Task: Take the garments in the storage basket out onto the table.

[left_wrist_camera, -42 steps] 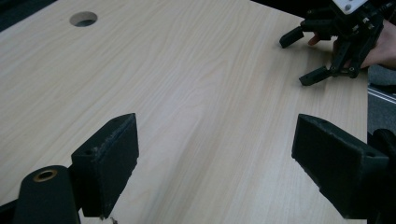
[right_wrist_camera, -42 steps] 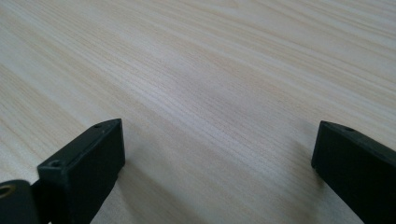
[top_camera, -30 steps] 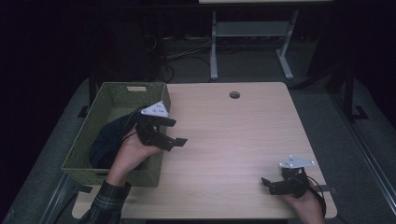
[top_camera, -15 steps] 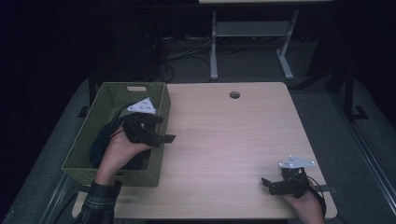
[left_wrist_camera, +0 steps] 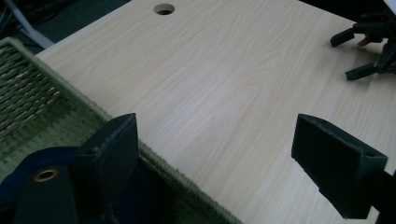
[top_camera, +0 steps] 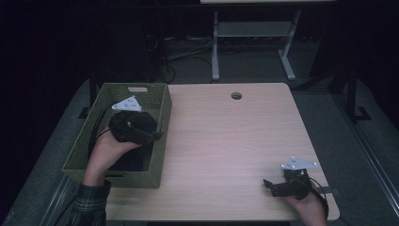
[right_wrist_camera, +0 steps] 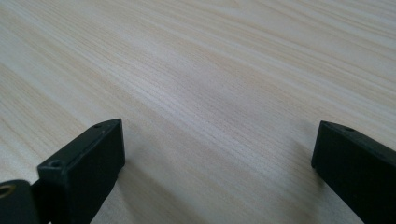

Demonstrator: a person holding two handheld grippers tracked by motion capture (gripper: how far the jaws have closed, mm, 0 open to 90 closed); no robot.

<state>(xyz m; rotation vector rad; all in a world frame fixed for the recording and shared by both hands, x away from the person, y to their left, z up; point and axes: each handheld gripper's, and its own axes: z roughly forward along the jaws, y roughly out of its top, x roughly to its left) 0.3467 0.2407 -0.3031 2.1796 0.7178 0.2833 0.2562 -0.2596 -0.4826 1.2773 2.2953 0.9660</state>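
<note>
A green woven basket (top_camera: 162, 113) stands on the left part of the wooden table (top_camera: 226, 141), with a dark blue cloth (top_camera: 128, 162) lying inside it. A hand holds my left gripper (top_camera: 154, 135) above the basket, jaws pointing right over its right rim. In the left gripper view that gripper (left_wrist_camera: 224, 158) is open and empty, with the basket rim (left_wrist_camera: 56, 93) and the blue cloth (left_wrist_camera: 11, 189) below its left jaw. My right gripper (top_camera: 269, 186) rests low at the table's front right corner. In its own view it (right_wrist_camera: 219, 158) is open, with bare wood between the jaws.
A round cable hole (top_camera: 236, 95) sits near the table's far edge. Beyond the table stands a white metal frame (top_camera: 254, 33) with cables on the dark floor. The right gripper (left_wrist_camera: 369, 46) also appears far off in the left gripper view.
My left gripper has moved left and back, from over the basket's right rim and table to above the basket. The right gripper has stayed put.
</note>
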